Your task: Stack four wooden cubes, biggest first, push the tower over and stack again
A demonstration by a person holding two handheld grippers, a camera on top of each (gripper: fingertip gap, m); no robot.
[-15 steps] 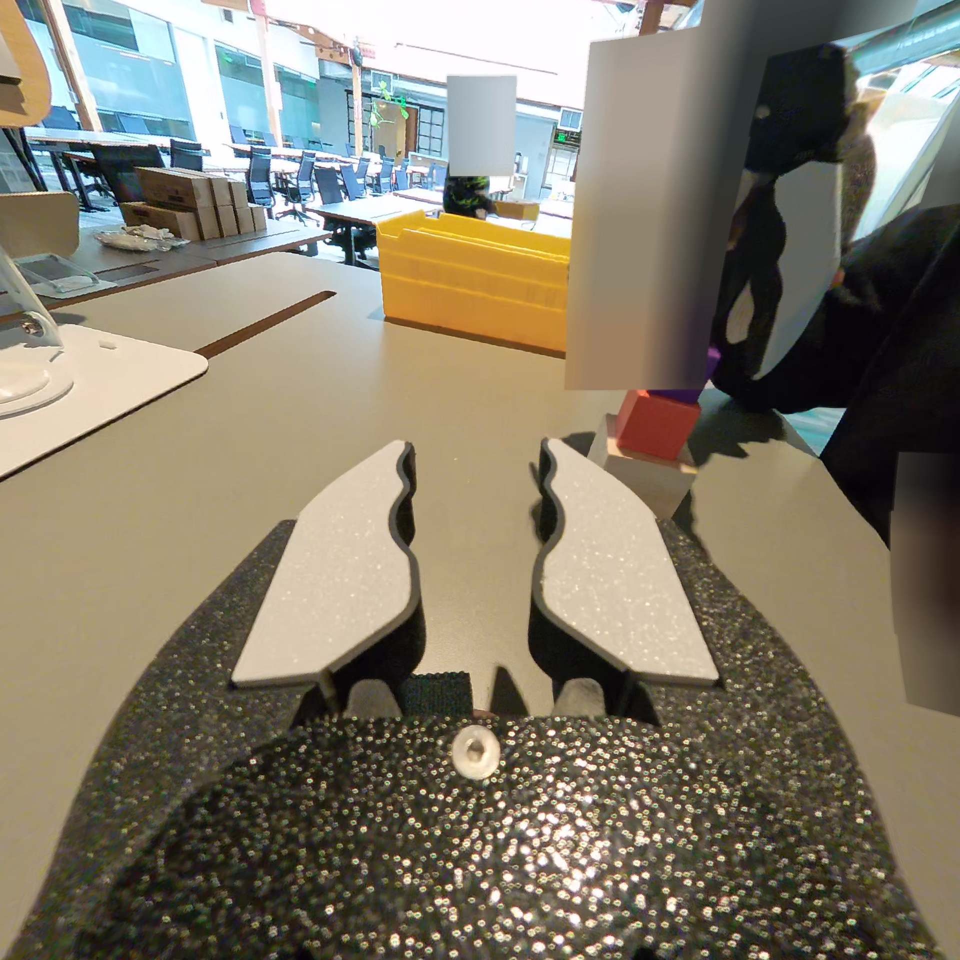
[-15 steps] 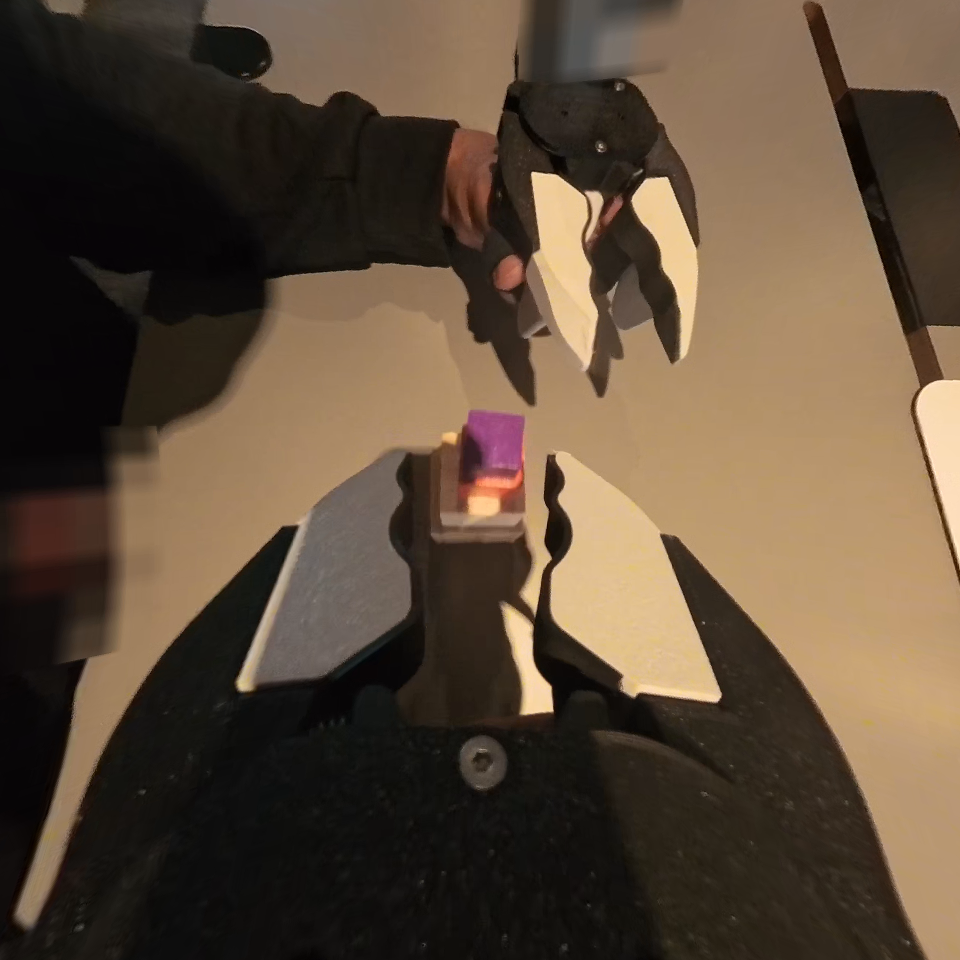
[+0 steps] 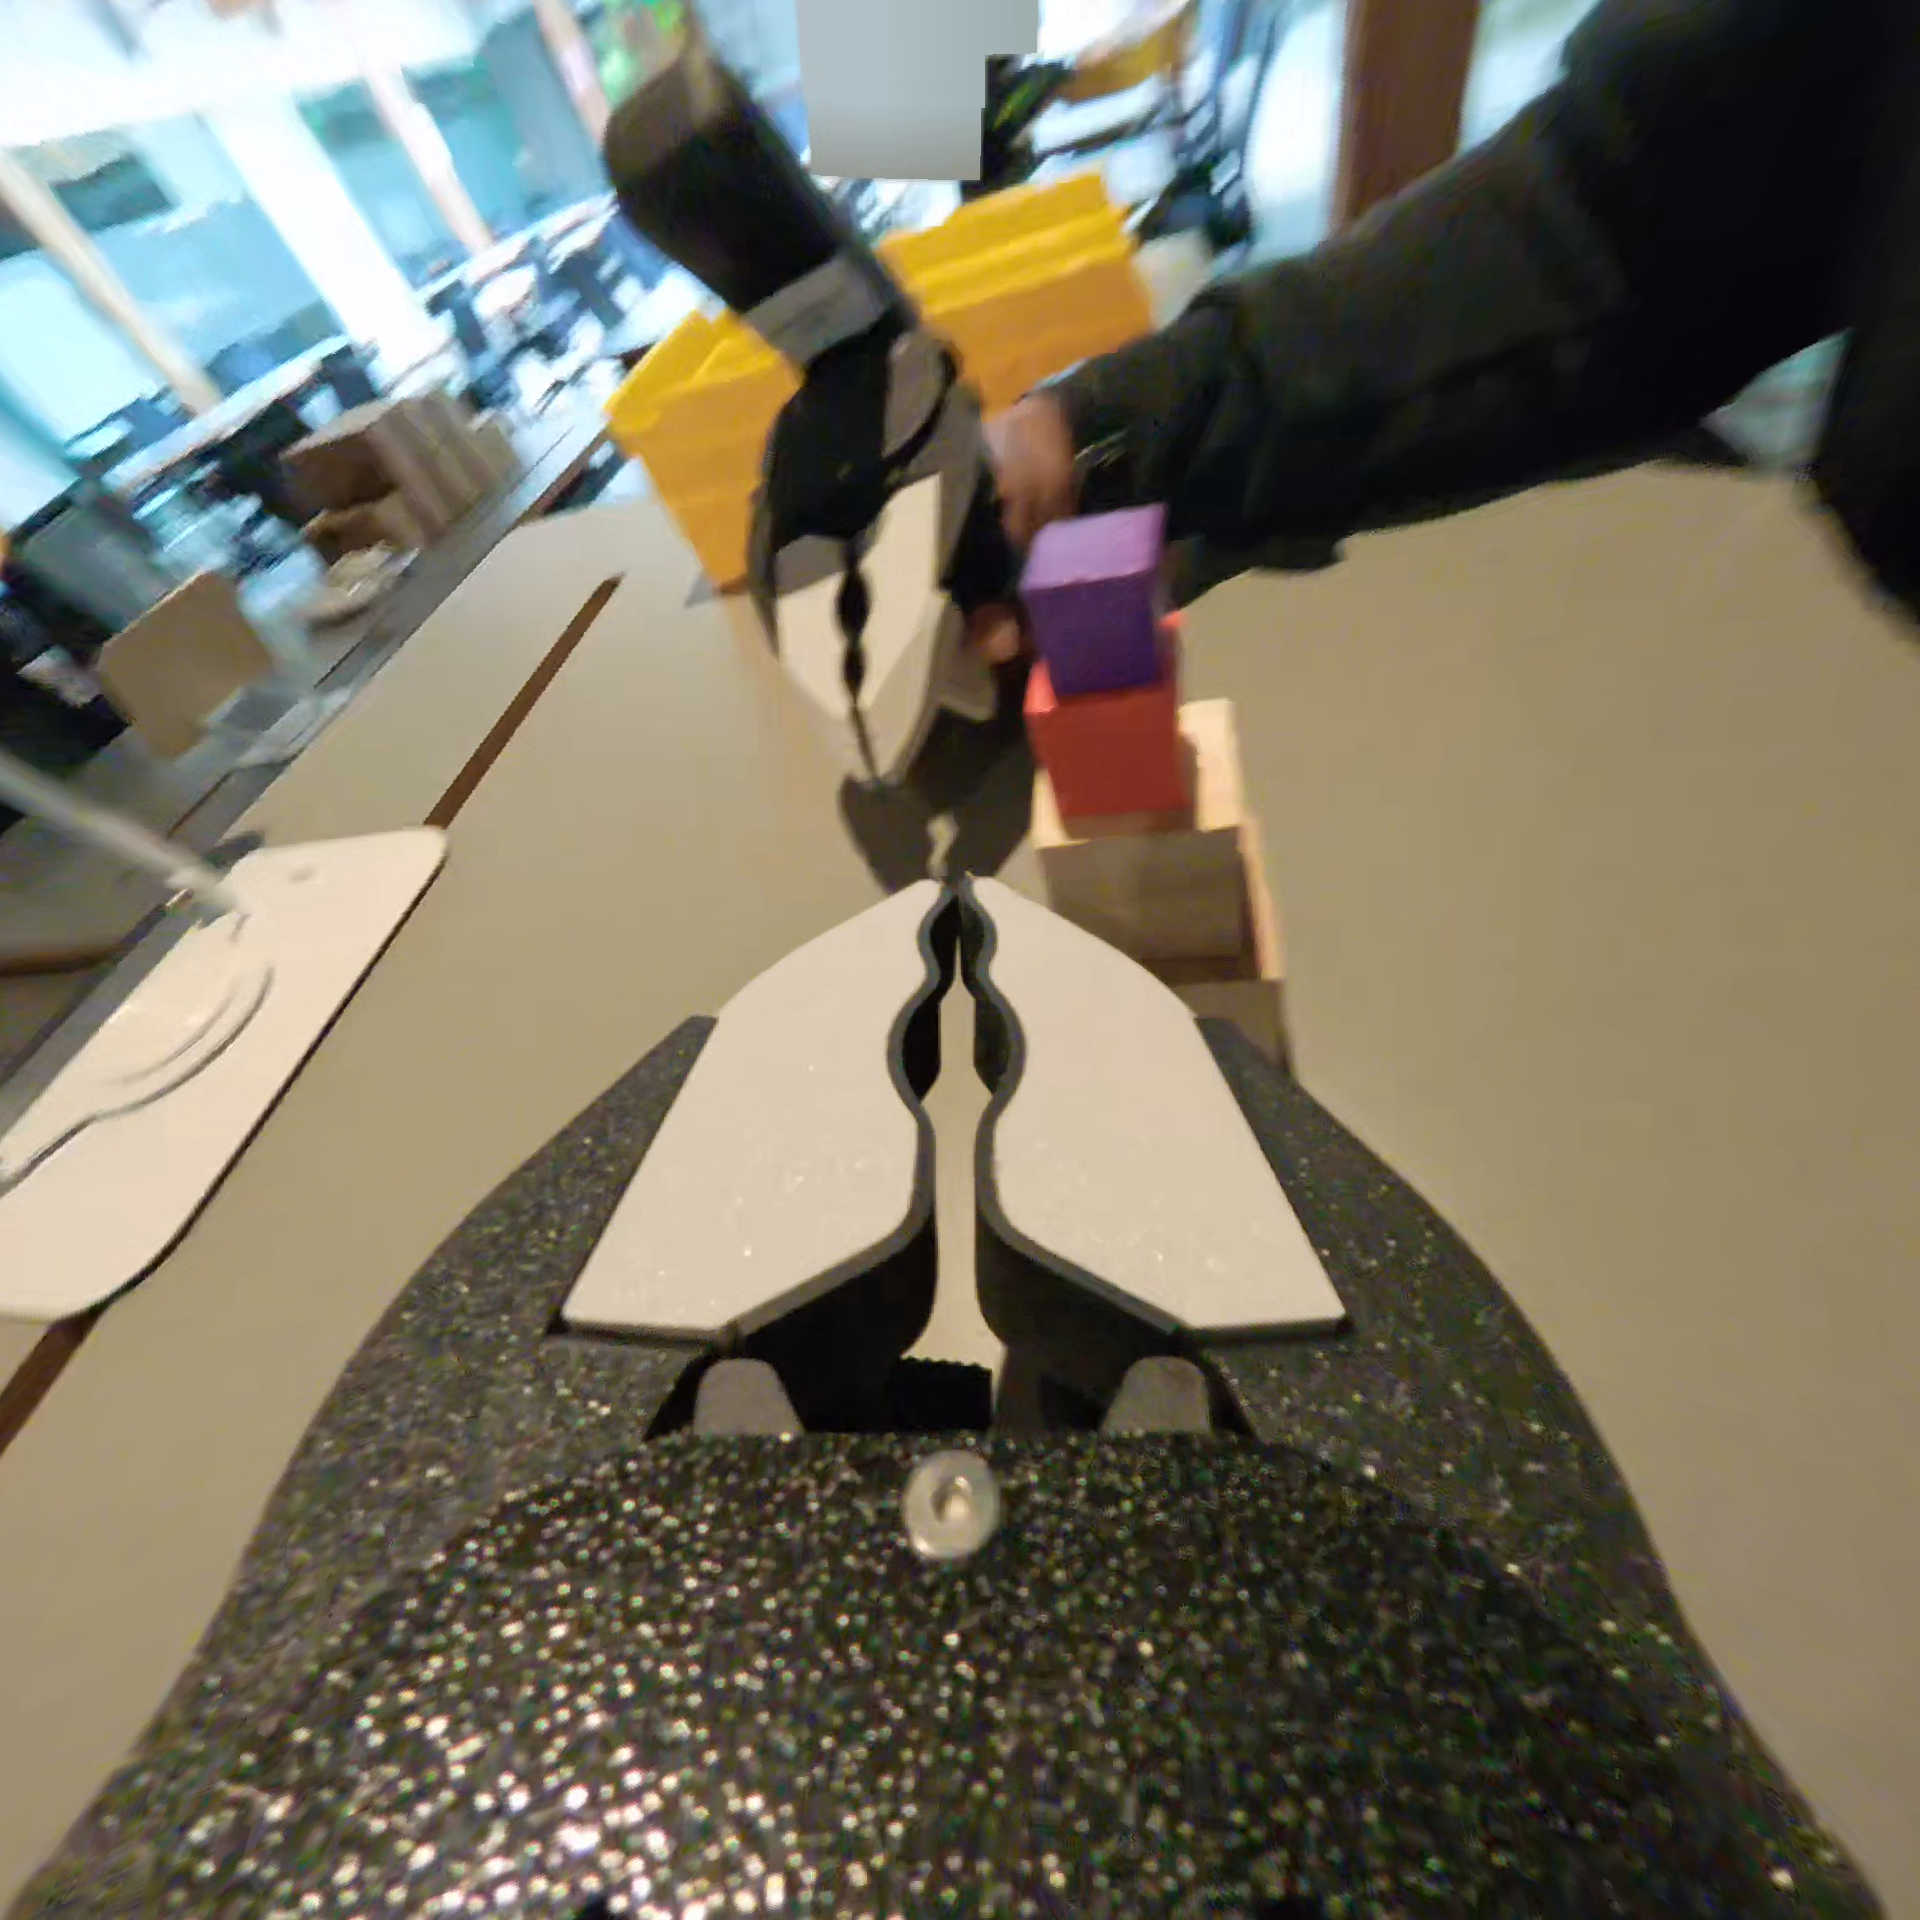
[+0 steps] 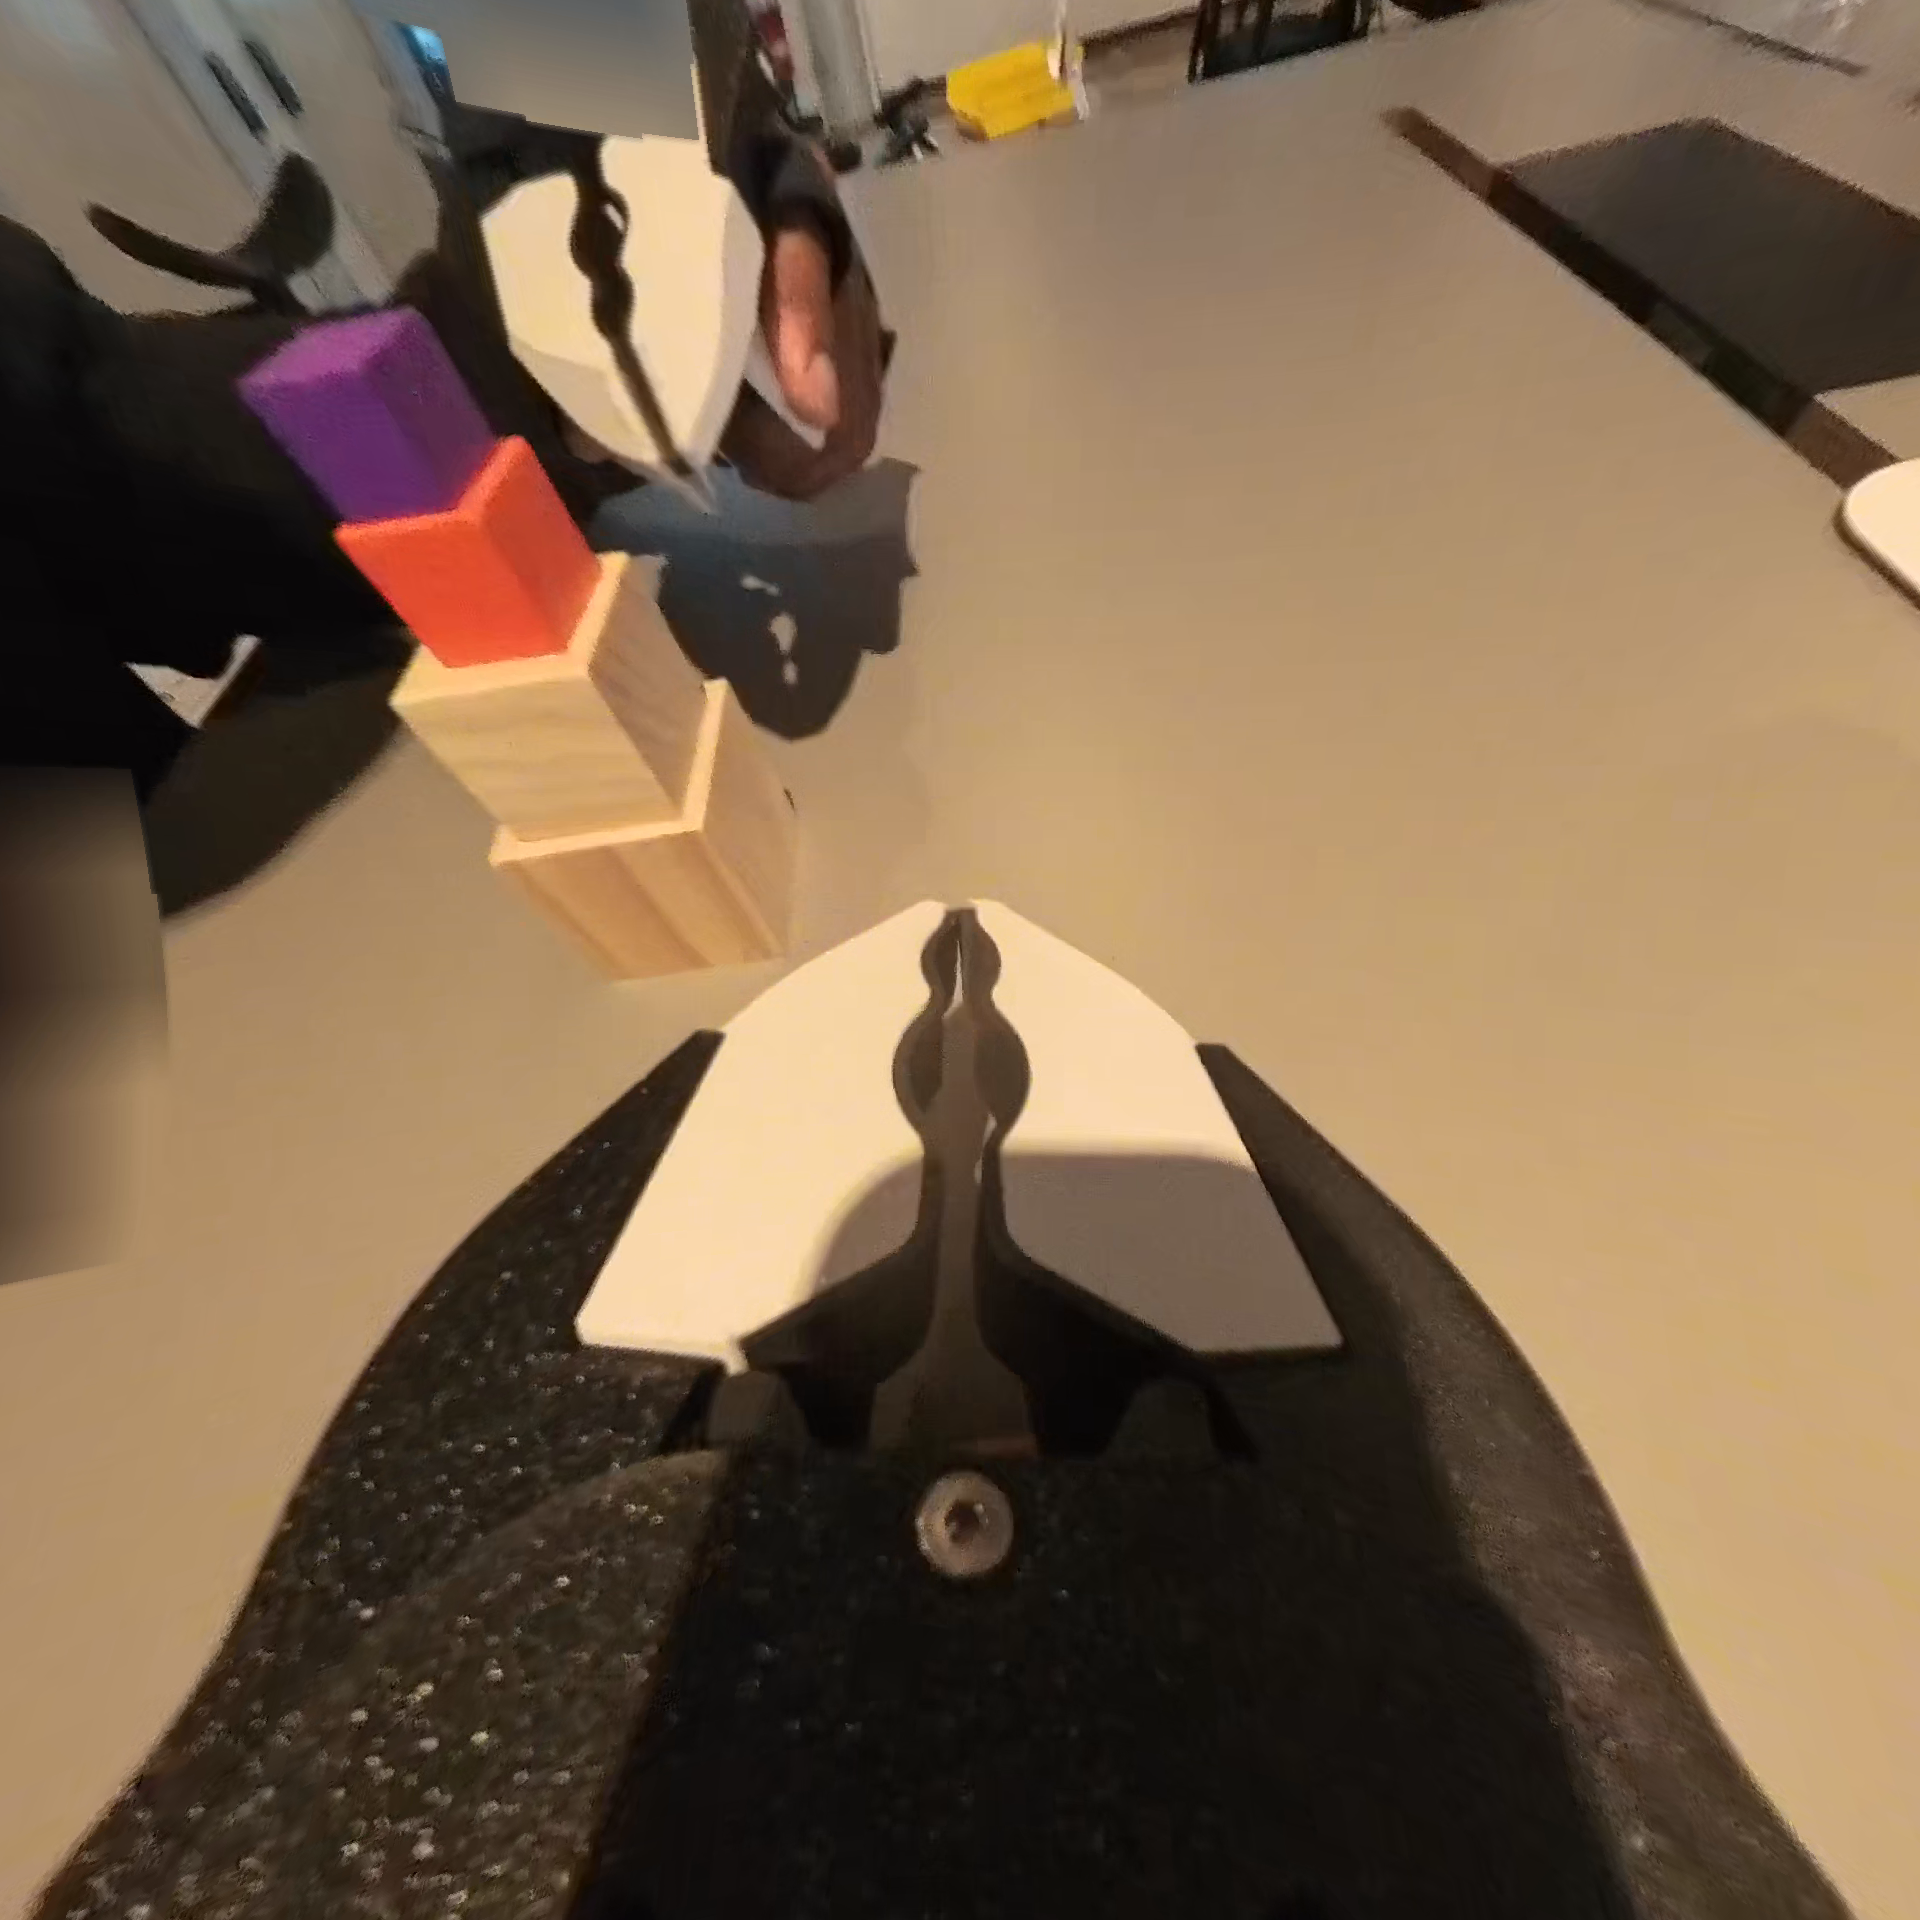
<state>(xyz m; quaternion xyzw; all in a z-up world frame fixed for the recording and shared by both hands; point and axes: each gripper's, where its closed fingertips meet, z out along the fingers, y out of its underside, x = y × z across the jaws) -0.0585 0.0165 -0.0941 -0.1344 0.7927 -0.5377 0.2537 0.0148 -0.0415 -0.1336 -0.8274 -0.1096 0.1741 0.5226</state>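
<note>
A tower of four cubes stands on the grey table: a large plain wooden cube (image 4: 665, 894) at the bottom, a smaller plain wooden cube (image 4: 561, 727) on it, then a red cube (image 4: 468, 571), with a purple cube (image 4: 364, 416) on top. In the left wrist view the tower shows purple (image 3: 1096, 603), red (image 3: 1107, 748) and wood (image 3: 1153, 894). My left gripper (image 3: 954, 888) is shut and empty, just left of the tower's base. My right gripper (image 4: 961, 914) is shut and empty, right of the base. Each gripper also shows in the other's view, the right gripper (image 3: 868, 774) and the left gripper (image 4: 691, 483), tips down near the table.
Yellow bins (image 3: 935, 343) stand at the far side of the table. A white pad (image 3: 208, 1039) lies at the left. A dark mat (image 4: 1714, 249) lies to the right. A person's dark sleeve (image 3: 1455, 332) reaches in beside the tower.
Both grippers have shut. My right gripper has drawn back from above the tower to its side. My left gripper has swung round towards the tower.
</note>
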